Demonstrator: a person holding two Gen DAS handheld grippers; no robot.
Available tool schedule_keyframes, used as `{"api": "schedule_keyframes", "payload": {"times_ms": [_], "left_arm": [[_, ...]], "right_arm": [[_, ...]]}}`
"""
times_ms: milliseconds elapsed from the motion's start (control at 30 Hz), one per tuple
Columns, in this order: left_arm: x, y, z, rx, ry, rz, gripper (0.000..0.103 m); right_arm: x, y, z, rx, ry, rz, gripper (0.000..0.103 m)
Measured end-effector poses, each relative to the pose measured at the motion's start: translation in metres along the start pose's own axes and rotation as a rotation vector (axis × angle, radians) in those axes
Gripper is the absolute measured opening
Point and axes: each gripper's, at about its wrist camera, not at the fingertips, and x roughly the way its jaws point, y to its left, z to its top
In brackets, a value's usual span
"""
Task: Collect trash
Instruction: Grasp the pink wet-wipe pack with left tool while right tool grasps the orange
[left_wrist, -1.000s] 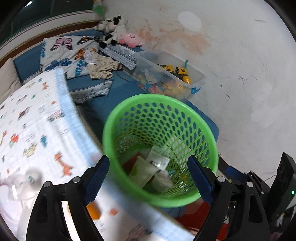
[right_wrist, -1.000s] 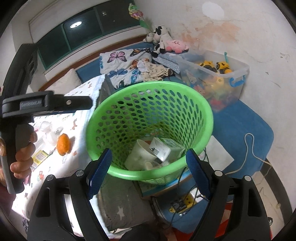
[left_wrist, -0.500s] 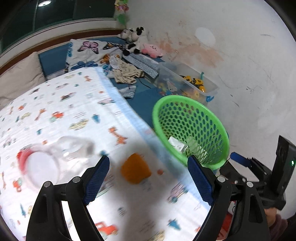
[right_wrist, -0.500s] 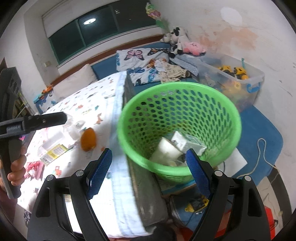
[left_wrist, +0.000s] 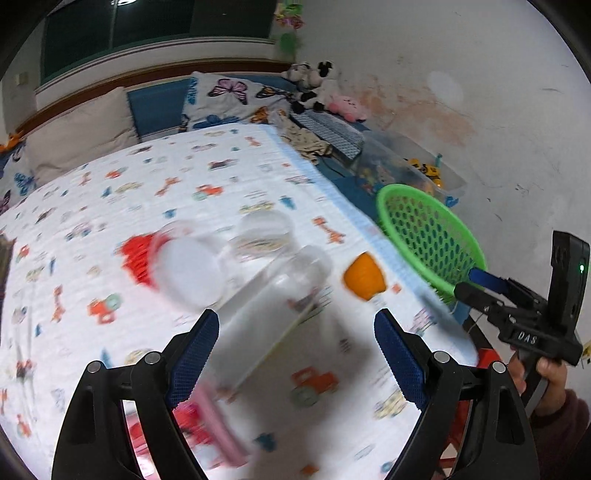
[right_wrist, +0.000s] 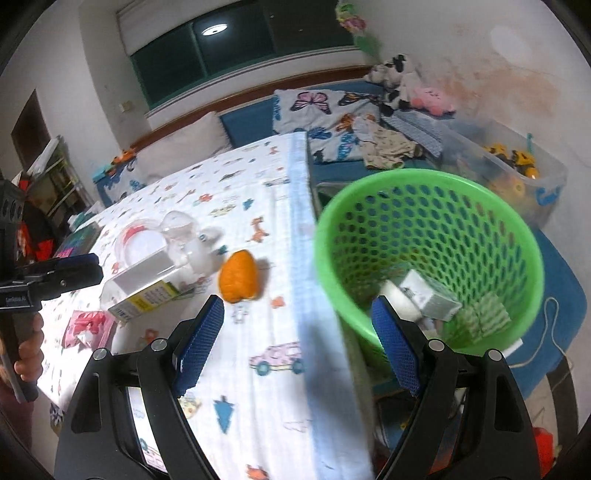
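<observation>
A green mesh basket (right_wrist: 406, 184) stands beside the table's right edge, with a white cup (right_wrist: 397, 299), a small carton (right_wrist: 430, 301) and a green packet (right_wrist: 485, 314) inside. On the patterned cloth (right_wrist: 280, 369) lie an orange peel (right_wrist: 238, 277), a clear box with a yellow label (right_wrist: 144, 290), a clear lidded cup (right_wrist: 142, 245) and a pink packet (right_wrist: 86, 328). My left gripper (left_wrist: 295, 354) hangs open over the blurred clear box (left_wrist: 266, 314), beside the peel (left_wrist: 364, 277). My right gripper (right_wrist: 295, 343) is open over the table edge, between peel and basket (left_wrist: 428, 236).
A clear bin of toys (right_wrist: 517, 173) sits behind the basket. Pillows (right_wrist: 321, 107), clothes and plush toys (right_wrist: 402, 81) line the blue bench by the wall. A white cord (right_wrist: 550, 332) lies on the blue mat. A hand holds each gripper's handle.
My left gripper has swung left, from above the basket to over the table's clutter. The right gripper has also turned left, so the basket now sits at the right of its view.
</observation>
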Motion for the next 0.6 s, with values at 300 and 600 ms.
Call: {"api": "schedule_keyframes", "payload": {"times_ms": [300,600], "left_arm": [[-0.021,0.034,-0.033,0.017,0.018,0.058,0.083],[-0.043,0.061,-0.065,0.081,0.037,0.095,0.083]], "right_arm": [[0.033,0.03,0.005,-0.075,0.048,0.026,0.081],[0.077,0.058,0.01,-0.186,0.107,-0.011,0.07]]}}
